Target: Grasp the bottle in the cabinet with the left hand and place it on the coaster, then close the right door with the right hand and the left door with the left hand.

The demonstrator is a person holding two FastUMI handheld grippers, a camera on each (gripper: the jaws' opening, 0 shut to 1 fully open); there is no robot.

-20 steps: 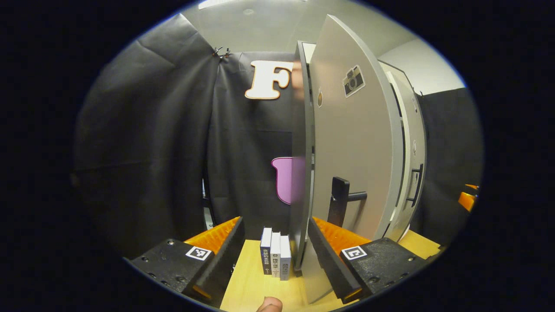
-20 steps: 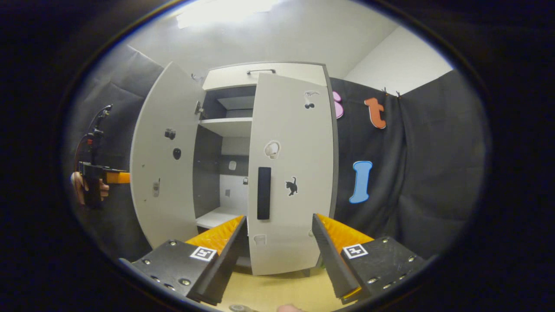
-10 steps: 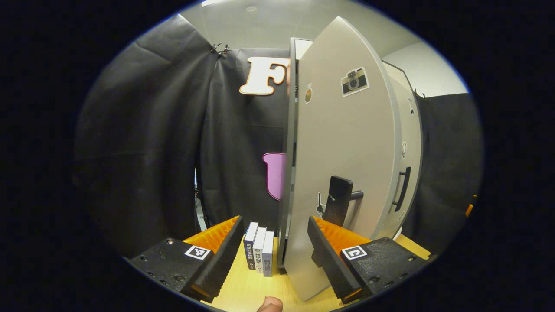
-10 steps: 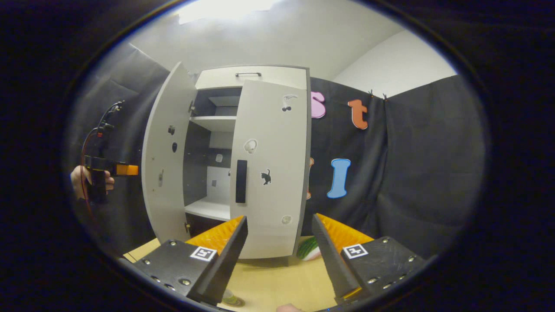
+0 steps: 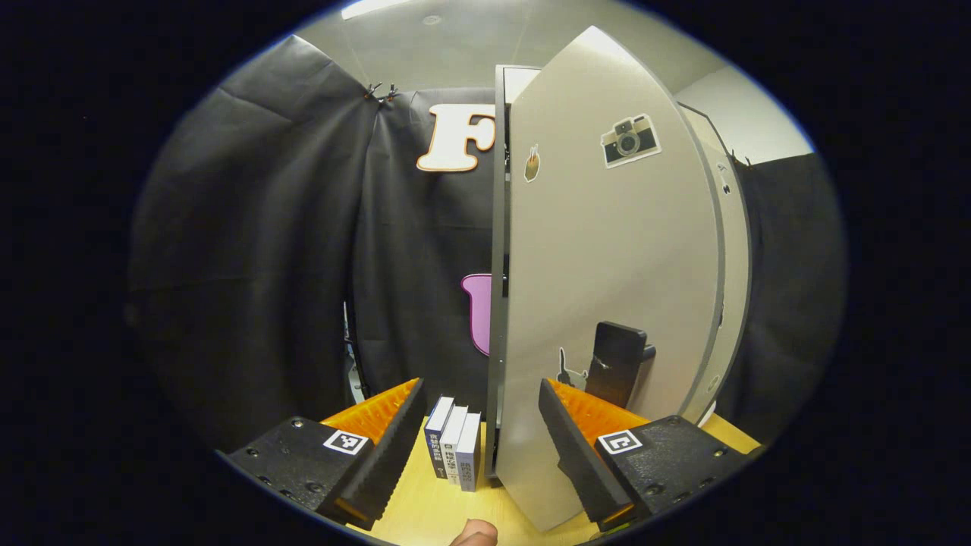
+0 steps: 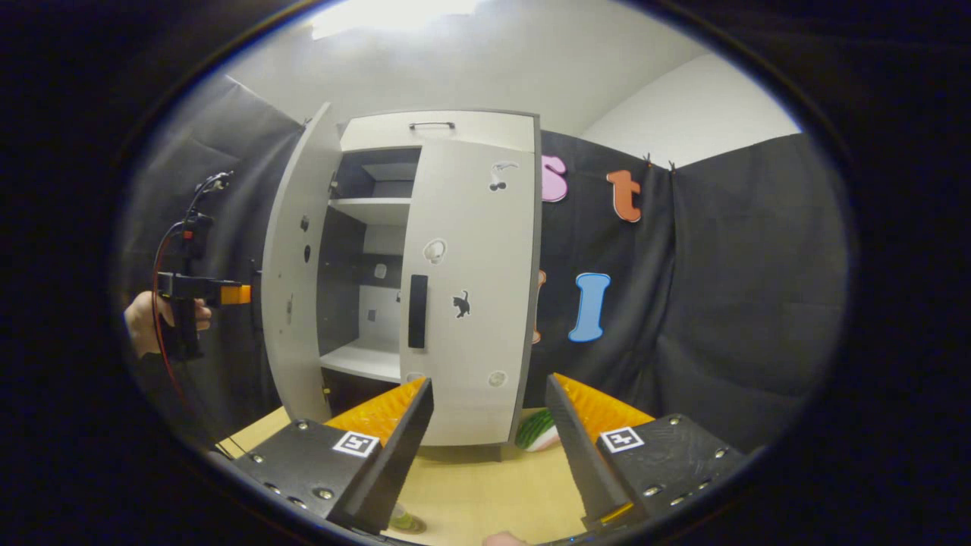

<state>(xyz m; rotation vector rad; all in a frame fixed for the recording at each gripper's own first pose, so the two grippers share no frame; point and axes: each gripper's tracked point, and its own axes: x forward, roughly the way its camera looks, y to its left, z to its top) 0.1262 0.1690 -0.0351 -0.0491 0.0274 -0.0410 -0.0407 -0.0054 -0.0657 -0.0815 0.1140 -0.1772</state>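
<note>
Two doors are the matter now: the pale grey right door [image 6: 470, 296] with its black bar handle [image 6: 417, 311] lies flush with the white cabinet [image 6: 436, 130], while the pale grey left door [image 5: 607, 288] stands partly open, so the step in hand is judged to be swinging that left door shut. In the left gripper view the left tongs [image 5: 482, 425] gape wide and hold nothing, one finger [image 5: 565, 440] lying close to the lower outer face of the door, near its black handle [image 5: 618, 360]; whether it touches cannot be told. In the right gripper view the left tongs [image 6: 227, 292] and the hand [image 6: 148, 322] holding them sit on the outer side of that door, and the right tongs [image 6: 489, 432] hang open and empty, back from the cabinet above the light wooden desk [image 6: 485, 493].

To do it well, the push should go flat against the door's face near the handle edge, far from the hinge, following its arc until it meets the right door. Three small upright books [image 5: 455, 451] stand just beside the cabinet's foot; the sweep should stay clear of them. A green-and-white thing [image 6: 540, 432] lies at the cabinet's right foot. The bottle and coaster cannot be made out with certainty; a small round thing [image 6: 402, 522] at the desk's near edge may be them.
</note>
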